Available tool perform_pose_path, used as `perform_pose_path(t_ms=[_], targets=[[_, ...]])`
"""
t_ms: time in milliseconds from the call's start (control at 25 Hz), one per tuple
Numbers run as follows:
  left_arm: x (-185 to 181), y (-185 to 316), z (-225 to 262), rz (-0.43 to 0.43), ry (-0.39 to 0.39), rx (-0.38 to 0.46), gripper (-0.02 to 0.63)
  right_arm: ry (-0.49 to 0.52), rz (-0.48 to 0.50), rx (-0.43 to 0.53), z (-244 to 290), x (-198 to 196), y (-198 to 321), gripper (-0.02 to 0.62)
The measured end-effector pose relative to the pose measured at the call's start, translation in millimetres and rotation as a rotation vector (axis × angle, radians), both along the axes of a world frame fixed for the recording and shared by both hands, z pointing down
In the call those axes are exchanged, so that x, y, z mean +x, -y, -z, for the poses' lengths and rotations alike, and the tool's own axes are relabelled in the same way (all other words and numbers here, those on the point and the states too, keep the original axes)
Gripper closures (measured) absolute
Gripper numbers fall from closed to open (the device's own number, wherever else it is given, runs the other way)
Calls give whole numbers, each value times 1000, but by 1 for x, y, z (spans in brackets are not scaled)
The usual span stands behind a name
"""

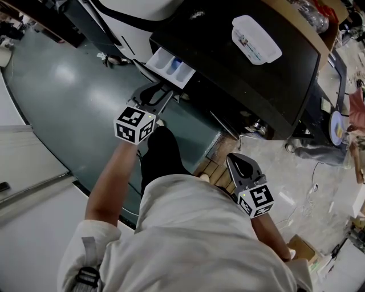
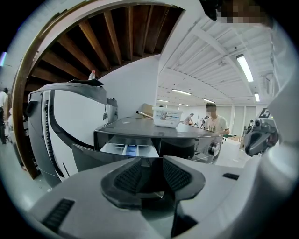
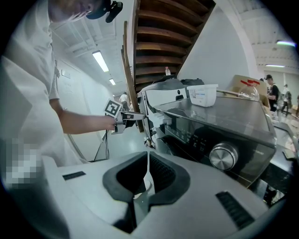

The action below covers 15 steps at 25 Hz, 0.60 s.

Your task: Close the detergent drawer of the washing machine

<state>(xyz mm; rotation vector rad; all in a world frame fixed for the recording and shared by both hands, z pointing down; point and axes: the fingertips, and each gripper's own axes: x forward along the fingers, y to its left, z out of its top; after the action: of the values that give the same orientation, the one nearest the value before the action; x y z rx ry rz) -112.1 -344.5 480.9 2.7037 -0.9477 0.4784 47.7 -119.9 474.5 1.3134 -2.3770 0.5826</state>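
The dark washing machine (image 1: 245, 74) has its detergent drawer (image 1: 170, 65) pulled out, white inside with a blue compartment. My left gripper (image 1: 164, 93) is shut and empty, its tips just short of the drawer's front. In the left gripper view the open drawer (image 2: 128, 149) lies straight ahead past the shut left gripper (image 2: 149, 161). My right gripper (image 1: 232, 159) hangs shut and empty, low and right of the machine's front. The right gripper view looks past the shut right gripper (image 3: 148, 161) at the control knob (image 3: 224, 156) and at the left gripper (image 3: 128, 117) near the drawer.
A white lidded plastic box (image 1: 256, 39) sits on the machine's top. A large white appliance (image 1: 137, 17) stands to the drawer's left. A dark green floor mat (image 1: 68, 91) lies in front. People (image 2: 216, 122) stand far behind the machine.
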Motion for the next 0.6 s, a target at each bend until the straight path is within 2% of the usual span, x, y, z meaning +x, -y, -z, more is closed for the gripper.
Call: perform_pose_path(t_ms=[600], targets=[[17,22,1,-21,-8,15,477,0,-42,-15,-2,9,8,577]])
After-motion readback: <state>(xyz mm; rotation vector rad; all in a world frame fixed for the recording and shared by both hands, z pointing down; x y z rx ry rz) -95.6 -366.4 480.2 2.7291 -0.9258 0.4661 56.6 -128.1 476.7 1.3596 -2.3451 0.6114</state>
